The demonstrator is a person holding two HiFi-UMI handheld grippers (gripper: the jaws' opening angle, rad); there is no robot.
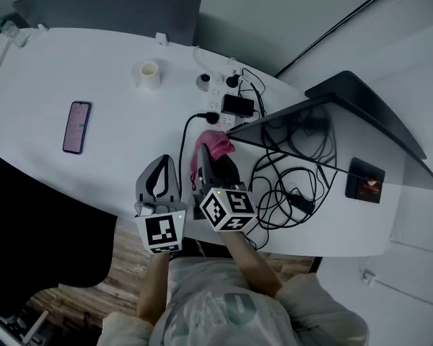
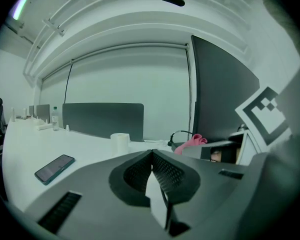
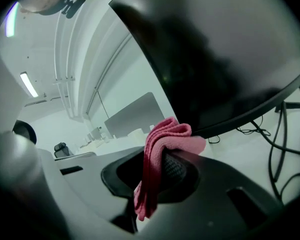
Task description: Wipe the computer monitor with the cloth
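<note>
Pink cloth (image 3: 149, 179) in right hand-held gripper (image 3: 159, 151) at bottom edge of monitor (image 3: 230, 59)

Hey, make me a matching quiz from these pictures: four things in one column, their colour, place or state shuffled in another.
Things:
1. cloth
2. phone
3. left gripper
4. monitor

States:
A. shut, nothing between its jaws
B. pink, clamped in the right gripper
C. dark screen
D. lying flat on the table

Pairs: 1-B, 2-D, 3-A, 4-C
</note>
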